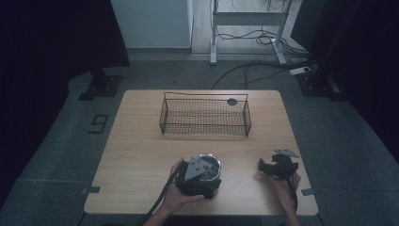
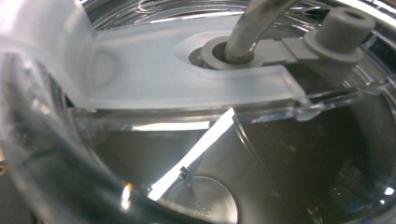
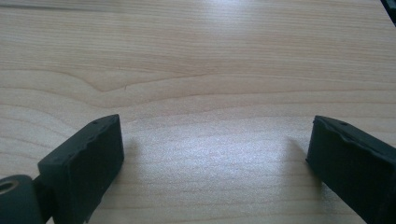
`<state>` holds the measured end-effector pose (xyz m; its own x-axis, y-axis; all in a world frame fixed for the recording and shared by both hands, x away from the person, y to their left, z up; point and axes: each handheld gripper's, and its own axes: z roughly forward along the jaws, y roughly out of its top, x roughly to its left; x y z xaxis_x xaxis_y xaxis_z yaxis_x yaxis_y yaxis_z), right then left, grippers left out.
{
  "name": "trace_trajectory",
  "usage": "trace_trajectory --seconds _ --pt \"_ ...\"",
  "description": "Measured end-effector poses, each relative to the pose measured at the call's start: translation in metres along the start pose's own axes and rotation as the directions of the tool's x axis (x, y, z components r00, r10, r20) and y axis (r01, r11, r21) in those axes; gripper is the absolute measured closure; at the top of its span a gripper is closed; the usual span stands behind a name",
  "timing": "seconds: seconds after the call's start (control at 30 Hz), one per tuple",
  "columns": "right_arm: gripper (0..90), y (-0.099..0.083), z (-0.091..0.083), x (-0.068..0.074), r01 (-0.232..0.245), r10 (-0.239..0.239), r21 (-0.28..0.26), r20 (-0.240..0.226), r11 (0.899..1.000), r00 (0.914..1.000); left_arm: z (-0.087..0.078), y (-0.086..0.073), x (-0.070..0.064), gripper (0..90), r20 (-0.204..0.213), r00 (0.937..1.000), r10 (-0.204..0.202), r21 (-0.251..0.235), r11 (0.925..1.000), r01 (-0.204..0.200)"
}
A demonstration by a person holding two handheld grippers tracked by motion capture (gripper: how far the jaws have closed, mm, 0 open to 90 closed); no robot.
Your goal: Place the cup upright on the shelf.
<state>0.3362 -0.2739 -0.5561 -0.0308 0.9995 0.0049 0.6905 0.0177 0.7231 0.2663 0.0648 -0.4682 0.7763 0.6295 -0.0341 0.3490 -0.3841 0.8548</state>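
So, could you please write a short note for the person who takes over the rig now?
Left gripper: at the clear lidded cup near the table's front edge; whether it grips cannot be told. The left gripper view shows the cup's lid with a metal straw very close.
Right gripper: open, empty, low over the table.
Wire basket: at the far side, nothing visible inside.
Done: nothing placed. Left: probably moving the cup to the basket.

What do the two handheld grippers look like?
Both are black and blocky. The left claw and right claw each carry a grey three-cornered plate on top. A black cable trails from each toward the person. The right claw's jaws are matte black, squared blocks. No sleeves visible.
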Motion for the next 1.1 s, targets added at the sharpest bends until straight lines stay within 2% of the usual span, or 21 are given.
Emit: trace_trajectory --seconds 0.1,0.23,0.33,0.67,1.1 --pt "3.6 0.000 0.000 0.000 -0.001 0.001 0.001 -0.001 1.000 1.0000 -0.003 0.006 0.004 3.8 -0.009 1.0000 0.001 -0.003 1.0000 -0.001" --pt "3.7 0.000 0.000 0.000 -0.004 0.004 0.001 -0.002 1.000 1.0000 -0.006 0.015 0.013 3.9 -0.006 0.9995 -0.032 -0.007 0.9995 0.032" --pt "3.7 0.000 0.000 0.000 -0.005 0.005 0.001 -0.002 1.000 1.0000 -0.008 0.019 0.017 3.9 -0.030 0.9992 -0.027 -0.012 0.9996 0.026" --pt "3.8 0.000 0.000 0.000 -0.004 0.004 0.001 -0.003 1.000 1.0000 -0.014 0.032 0.032 3.9 -0.062 0.9978 -0.023 -0.024 0.9995 0.021" --pt "4.1 0.000 0.000 0.000 -0.003 0.003 0.001 -0.003 1.000 1.0000 -0.021 0.051 0.052 4.0 -0.085 0.9954 -0.045 -0.047 0.9980 0.041"
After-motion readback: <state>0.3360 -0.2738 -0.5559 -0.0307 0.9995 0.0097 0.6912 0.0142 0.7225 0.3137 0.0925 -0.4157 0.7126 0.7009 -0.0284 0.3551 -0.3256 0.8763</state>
